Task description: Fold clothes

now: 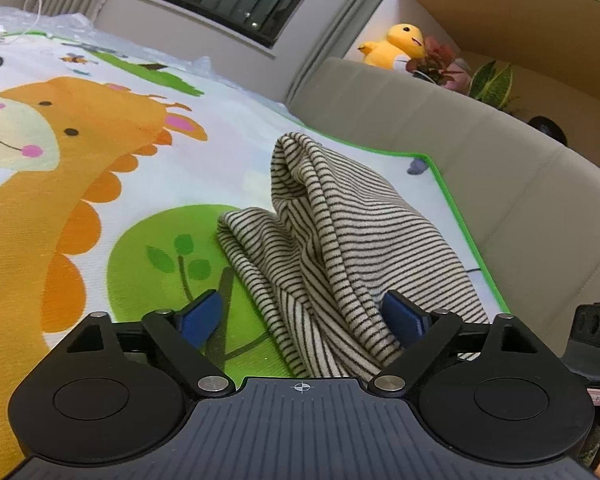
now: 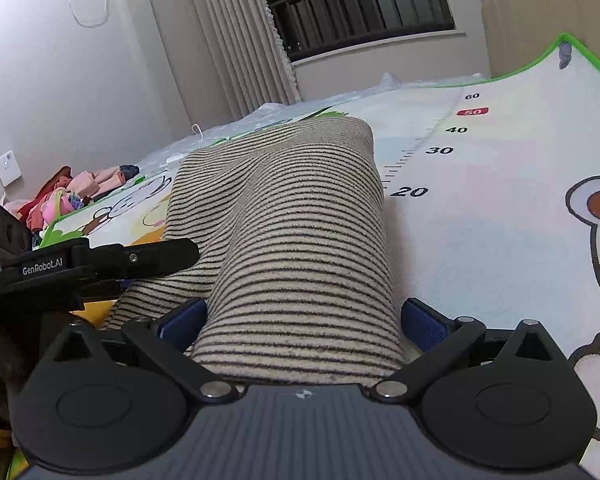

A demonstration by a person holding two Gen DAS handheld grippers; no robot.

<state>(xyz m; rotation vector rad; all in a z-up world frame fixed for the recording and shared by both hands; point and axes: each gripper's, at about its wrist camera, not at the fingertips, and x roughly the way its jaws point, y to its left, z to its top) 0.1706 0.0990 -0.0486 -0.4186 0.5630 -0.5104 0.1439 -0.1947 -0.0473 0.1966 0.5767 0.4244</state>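
Note:
A cream garment with thin dark stripes lies bunched on a cartoon play mat. My left gripper is open, its blue pads spread wide, and a fold of the striped cloth lies between them near the right pad. In the right wrist view the same striped garment fills the middle. My right gripper is open with the cloth lying between its blue pads. The left gripper's body shows at the left there.
A beige sofa back runs along the mat's green edge. A yellow plush toy and plants sit behind it. A pile of colourful clothes lies at the mat's far left. Curtains and a barred window stand beyond.

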